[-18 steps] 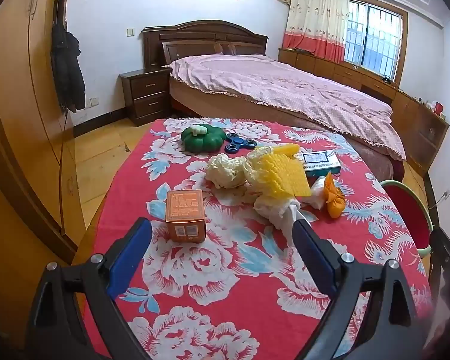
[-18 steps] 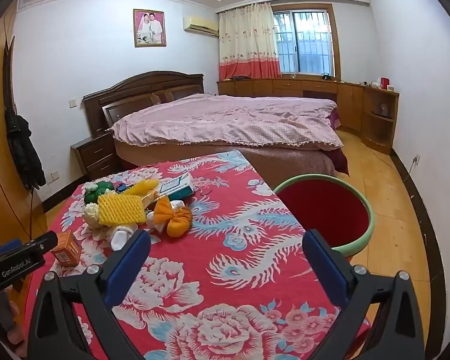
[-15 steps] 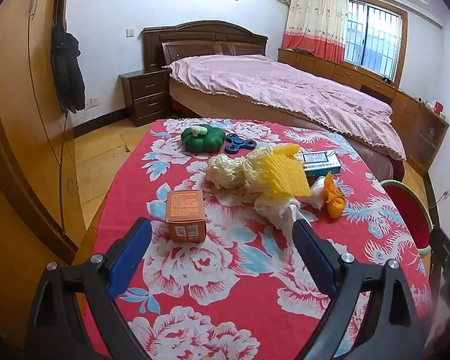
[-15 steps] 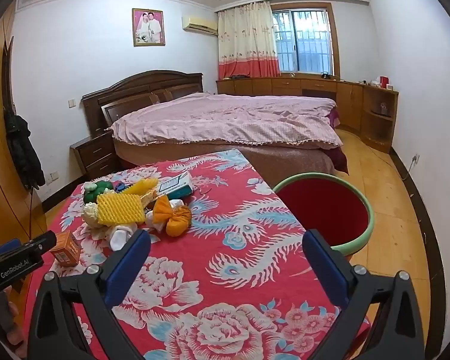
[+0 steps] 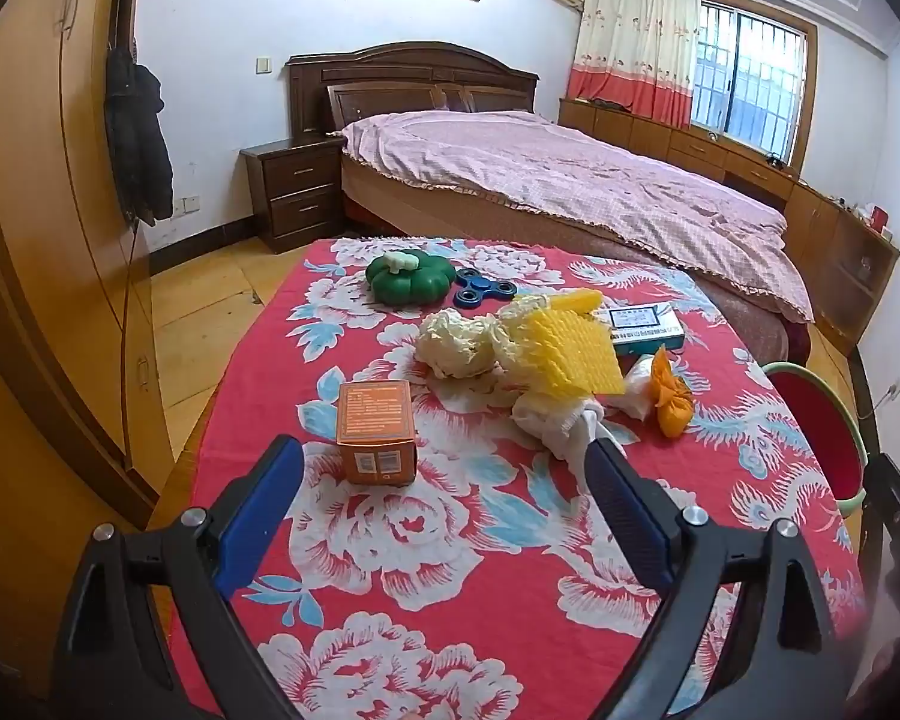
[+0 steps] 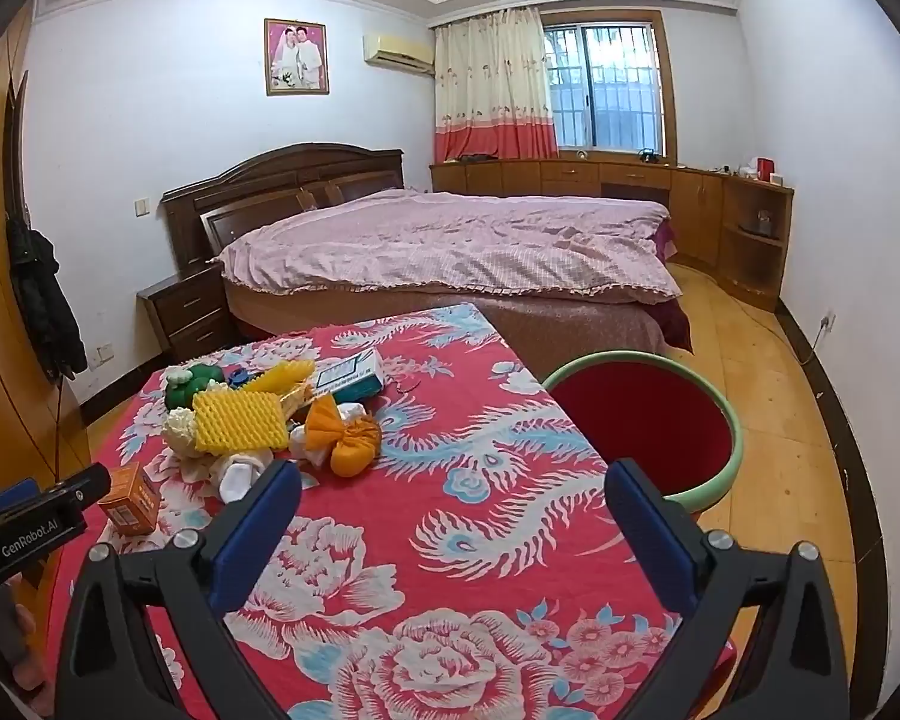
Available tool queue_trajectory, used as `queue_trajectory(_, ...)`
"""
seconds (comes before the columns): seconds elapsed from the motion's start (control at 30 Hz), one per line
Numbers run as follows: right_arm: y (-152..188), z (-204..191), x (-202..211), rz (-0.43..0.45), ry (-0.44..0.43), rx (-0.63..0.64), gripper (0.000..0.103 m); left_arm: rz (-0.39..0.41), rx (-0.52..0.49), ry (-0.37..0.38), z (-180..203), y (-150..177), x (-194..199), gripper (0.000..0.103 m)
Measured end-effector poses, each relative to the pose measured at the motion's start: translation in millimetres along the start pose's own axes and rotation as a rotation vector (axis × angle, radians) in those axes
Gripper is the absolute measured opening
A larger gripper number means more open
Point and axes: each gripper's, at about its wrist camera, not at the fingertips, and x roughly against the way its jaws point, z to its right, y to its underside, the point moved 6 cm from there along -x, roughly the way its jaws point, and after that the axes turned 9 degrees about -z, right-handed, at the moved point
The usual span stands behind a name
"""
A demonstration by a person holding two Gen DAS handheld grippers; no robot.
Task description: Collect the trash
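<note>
— While both tools hover over the table [image 5: 390,546], how do their jaws stand?
— Left gripper [image 5: 444,492] and right gripper [image 6: 453,516]: spread wide, nothing between.
— Trash?
— Crumpled paper [image 5: 456,342], yellow foam net [image 5: 573,354], orange wrapper [image 5: 672,399] heaped mid-table; red bin [image 6: 648,420] beside the right edge.

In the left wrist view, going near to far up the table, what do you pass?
Orange box → white crumpled paper → yellow foam sheet → blue spinner → green pumpkin. The other wads in the pile overlap too much to rank.
</note>
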Motion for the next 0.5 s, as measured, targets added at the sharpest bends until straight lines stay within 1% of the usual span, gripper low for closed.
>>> queue_trajectory(0.5,0.3,-0.1,-0.2,0.001,0.002,0.002,0.103,0.000,0.000,0.000,-4.1,-0.9,2.1,0.095)
